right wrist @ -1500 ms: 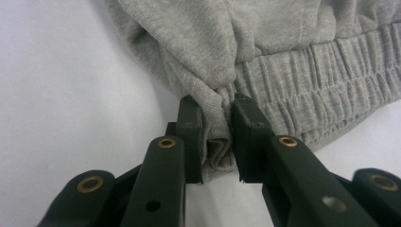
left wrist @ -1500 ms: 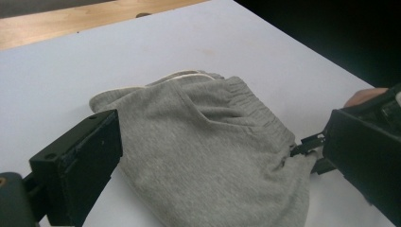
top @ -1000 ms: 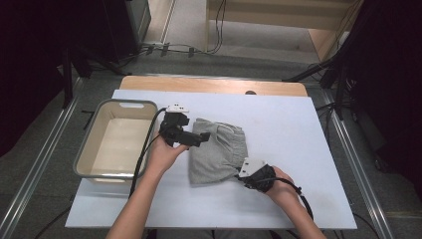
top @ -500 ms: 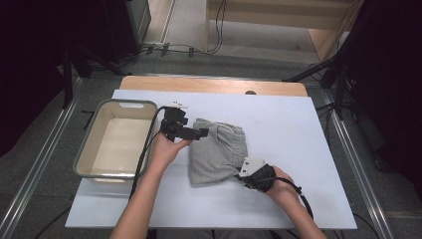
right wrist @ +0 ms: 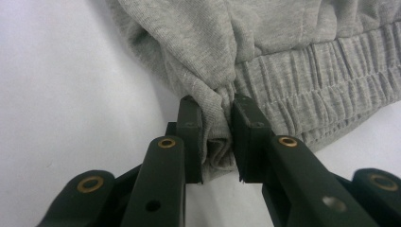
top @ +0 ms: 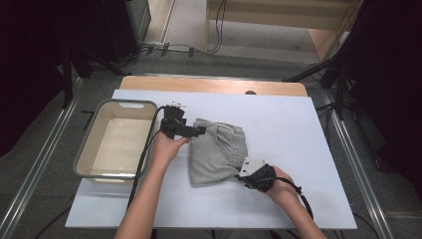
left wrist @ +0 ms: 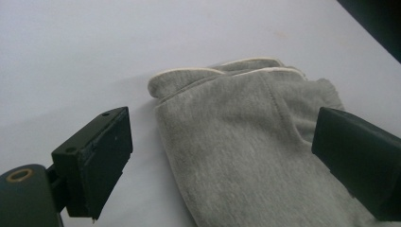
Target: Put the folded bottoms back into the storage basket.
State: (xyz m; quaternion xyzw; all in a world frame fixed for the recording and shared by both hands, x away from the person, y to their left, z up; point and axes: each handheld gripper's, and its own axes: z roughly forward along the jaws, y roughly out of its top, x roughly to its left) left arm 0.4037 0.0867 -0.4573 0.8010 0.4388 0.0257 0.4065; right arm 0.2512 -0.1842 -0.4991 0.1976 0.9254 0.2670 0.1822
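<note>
Grey shorts (top: 217, 152): folded, long axis running away from the person, waistband at right.
Right claw (top: 245, 175): clenched on waistband.
Left claw (top: 200, 131): released, jaws just narrowing, cloth between them.

high view: overhead, facing forward and down, far off. both gripper views sit close and low over the white table (top: 278, 119); all three share the grey garment (top: 219, 152), the left gripper view looking toward 3 o'clock, the right toward 10 o'clock.

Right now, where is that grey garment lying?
In the high view the grey garment lies mid-table on the white board, just right of the tray, between the left gripper and right gripper.
</note>
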